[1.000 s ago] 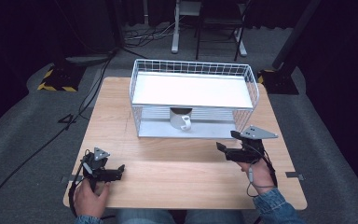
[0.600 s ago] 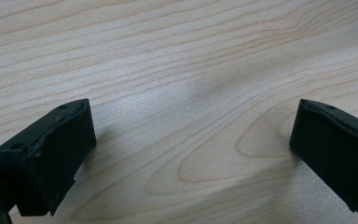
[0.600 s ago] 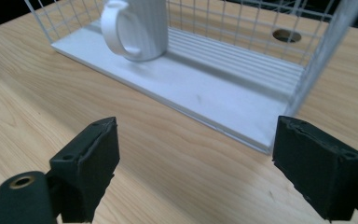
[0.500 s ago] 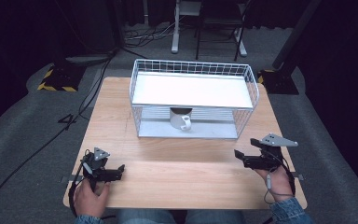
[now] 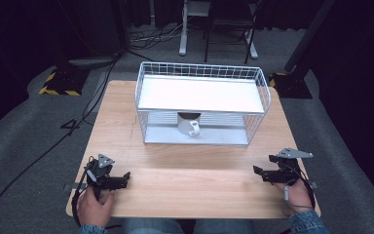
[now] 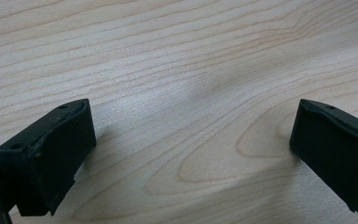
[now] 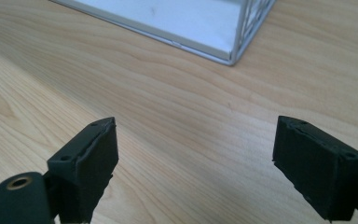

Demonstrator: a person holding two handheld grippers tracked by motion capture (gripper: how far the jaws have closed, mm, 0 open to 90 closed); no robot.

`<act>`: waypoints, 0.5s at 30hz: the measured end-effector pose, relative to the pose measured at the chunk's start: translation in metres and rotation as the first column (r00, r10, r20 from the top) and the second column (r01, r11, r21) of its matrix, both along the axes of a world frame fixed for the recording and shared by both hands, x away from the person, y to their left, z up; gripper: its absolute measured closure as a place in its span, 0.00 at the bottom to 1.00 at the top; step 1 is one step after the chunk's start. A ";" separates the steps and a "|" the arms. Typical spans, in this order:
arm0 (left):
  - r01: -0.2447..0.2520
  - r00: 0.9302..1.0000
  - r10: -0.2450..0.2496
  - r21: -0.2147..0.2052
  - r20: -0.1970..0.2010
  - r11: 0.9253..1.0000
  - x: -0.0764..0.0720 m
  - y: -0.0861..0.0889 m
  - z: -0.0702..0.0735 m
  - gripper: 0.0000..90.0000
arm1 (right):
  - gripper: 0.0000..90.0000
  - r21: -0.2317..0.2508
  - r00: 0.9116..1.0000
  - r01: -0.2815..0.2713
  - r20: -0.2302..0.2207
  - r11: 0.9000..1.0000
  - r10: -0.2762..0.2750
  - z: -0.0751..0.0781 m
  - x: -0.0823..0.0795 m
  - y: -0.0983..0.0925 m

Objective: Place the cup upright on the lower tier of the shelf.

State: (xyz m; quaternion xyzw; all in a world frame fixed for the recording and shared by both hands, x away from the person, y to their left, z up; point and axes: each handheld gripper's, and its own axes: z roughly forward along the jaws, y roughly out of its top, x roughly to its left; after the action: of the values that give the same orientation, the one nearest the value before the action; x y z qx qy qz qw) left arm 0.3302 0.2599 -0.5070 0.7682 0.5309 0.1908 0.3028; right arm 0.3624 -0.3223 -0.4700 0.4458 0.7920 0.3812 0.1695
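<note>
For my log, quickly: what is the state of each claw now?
Left claw: open, holding nothing.
Right claw: open, holding nothing.

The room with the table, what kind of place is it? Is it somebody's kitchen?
Probably not a kitchen: it looks like a lab or studio for recording. The wooden table stands on grey carpet, dark curtains hang behind it, cables trail over the floor, and yellow-and-black striped stand bases sit beside it.

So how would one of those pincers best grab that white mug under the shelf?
Probably by the handle. The mug stands on the lower level of the wire rack, its handle turned toward the person. The shelf blocks it from above, so come in low from the rack's near side, likely with the right gripper, jaws open.
</note>
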 end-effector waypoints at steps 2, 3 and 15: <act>0.000 1.000 0.000 0.000 0.000 1.000 0.000 0.000 0.000 0.01 | 0.15 0.002 1.000 0.011 -0.009 1.000 -0.011 -0.005 0.000 -0.003; 0.000 1.000 0.000 0.000 0.000 1.000 0.000 0.000 0.000 0.01 | 0.15 0.002 1.000 0.014 -0.020 1.000 -0.014 -0.008 0.001 -0.004; 0.001 1.000 -0.001 0.001 0.001 1.000 0.000 0.000 0.000 0.01 | 0.07 -0.055 0.999 0.037 -0.010 0.998 -0.037 -0.035 0.001 -0.009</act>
State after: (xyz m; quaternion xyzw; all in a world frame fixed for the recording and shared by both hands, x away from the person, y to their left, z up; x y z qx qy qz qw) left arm 0.3302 0.2599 -0.5070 0.7685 0.5303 0.1911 0.3028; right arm 0.3631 -0.3311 -0.5053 0.4576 0.7947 0.3537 0.1842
